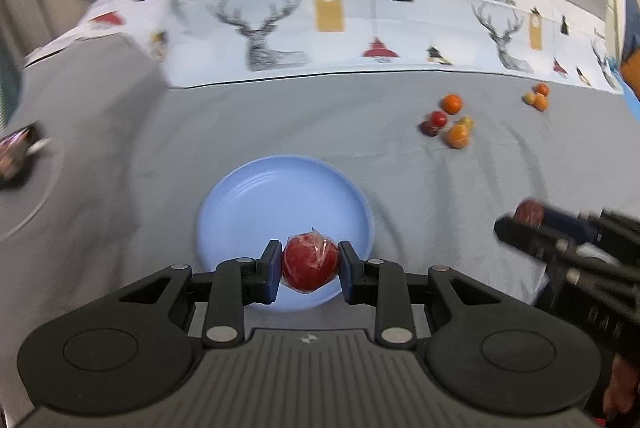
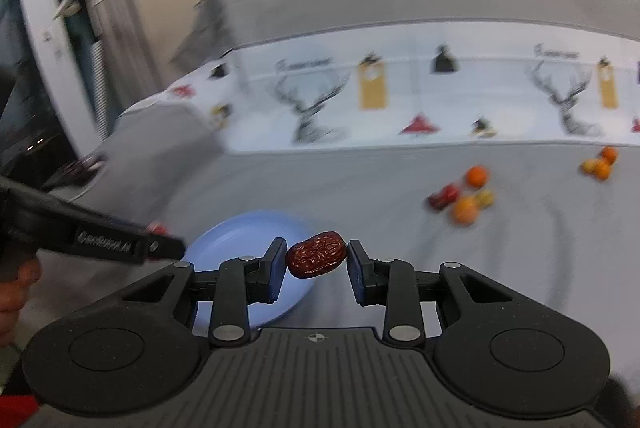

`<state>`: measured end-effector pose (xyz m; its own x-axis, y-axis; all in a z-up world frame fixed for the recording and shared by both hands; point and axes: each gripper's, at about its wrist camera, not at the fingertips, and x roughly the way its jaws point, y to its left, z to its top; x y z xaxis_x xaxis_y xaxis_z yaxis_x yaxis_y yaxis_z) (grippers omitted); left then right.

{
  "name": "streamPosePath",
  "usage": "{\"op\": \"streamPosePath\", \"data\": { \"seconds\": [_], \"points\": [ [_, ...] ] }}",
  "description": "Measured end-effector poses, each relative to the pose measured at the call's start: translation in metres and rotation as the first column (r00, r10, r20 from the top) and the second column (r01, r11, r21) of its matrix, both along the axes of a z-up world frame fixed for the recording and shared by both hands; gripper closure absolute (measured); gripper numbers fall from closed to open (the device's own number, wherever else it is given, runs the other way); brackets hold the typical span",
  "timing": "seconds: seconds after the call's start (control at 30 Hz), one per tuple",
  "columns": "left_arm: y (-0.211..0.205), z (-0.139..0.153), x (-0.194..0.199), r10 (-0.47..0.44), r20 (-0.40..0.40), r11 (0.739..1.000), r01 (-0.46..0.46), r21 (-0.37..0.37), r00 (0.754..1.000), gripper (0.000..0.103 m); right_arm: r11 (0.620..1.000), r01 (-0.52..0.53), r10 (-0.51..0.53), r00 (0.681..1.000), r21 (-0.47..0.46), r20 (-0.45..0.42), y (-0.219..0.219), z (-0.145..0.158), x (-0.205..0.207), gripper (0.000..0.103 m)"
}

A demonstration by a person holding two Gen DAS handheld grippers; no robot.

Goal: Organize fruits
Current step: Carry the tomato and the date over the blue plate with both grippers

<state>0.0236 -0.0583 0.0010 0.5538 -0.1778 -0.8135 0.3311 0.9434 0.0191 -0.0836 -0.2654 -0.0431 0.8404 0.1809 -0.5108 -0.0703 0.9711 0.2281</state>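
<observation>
My left claw (image 1: pixel 310 266) narrow, pads pressing a red fruit (image 1: pixel 310 262) over the plate (image 1: pixel 240 212), low centre | my right claw (image 2: pixel 316 260) narrow, gripping a date (image 2: pixel 316 254) by the plate's right rim | both tilted down | loose fruits (image 1: pixel 450 122) upper right.

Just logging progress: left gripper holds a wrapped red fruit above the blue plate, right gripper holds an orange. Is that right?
Not quite. The right gripper holds a wrinkled red date, not an orange, as the right wrist view shows. The left gripper, wrapped red fruit and blue plate are right.
</observation>
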Motion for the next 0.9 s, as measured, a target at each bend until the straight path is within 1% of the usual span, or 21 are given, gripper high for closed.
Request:
{"op": "streamPosePath", "data": {
  "seconds": [0.07, 0.13, 0.3, 0.47, 0.67, 0.9],
  "points": [
    [0.018, 0.002, -0.012, 0.017, 0.006, 1.000, -0.017, -0.015, 1.000, 0.071, 0.999, -0.032, 0.032, 0.999, -0.005, -0.014, 0.019, 0.000, -0.010, 0.069],
    [0.031, 0.003, -0.022, 0.034, 0.012, 0.999, -0.034, -0.025, 0.999, 0.071, 0.997, -0.064, 0.063, 0.998, -0.037, -0.006, 0.041, 0.002, -0.020, 0.069],
    [0.052, 0.008, -0.033, 0.066, 0.022, 0.997, -0.065, -0.052, 0.998, 0.071, 0.992, -0.094, 0.094, 0.996, -0.080, -0.003, 0.060, 0.010, -0.028, 0.069],
    [0.066, 0.016, -0.039, 0.097, 0.055, 0.993, -0.093, -0.075, 0.994, 0.070, 0.989, -0.099, 0.098, 0.995, -0.114, -0.009, 0.069, 0.014, -0.024, 0.069],
    [0.069, 0.022, -0.033, 0.113, 0.067, 0.990, -0.107, -0.088, 0.991, 0.071, 0.984, -0.116, 0.115, 0.993, -0.136, -0.017, 0.078, 0.015, -0.020, 0.069],
    [0.070, 0.018, -0.023, 0.119, 0.056, 0.990, -0.114, -0.087, 0.991, 0.070, 0.984, -0.119, 0.116, 0.993, -0.135, -0.035, 0.076, 0.010, -0.013, 0.069]
  ]
}}
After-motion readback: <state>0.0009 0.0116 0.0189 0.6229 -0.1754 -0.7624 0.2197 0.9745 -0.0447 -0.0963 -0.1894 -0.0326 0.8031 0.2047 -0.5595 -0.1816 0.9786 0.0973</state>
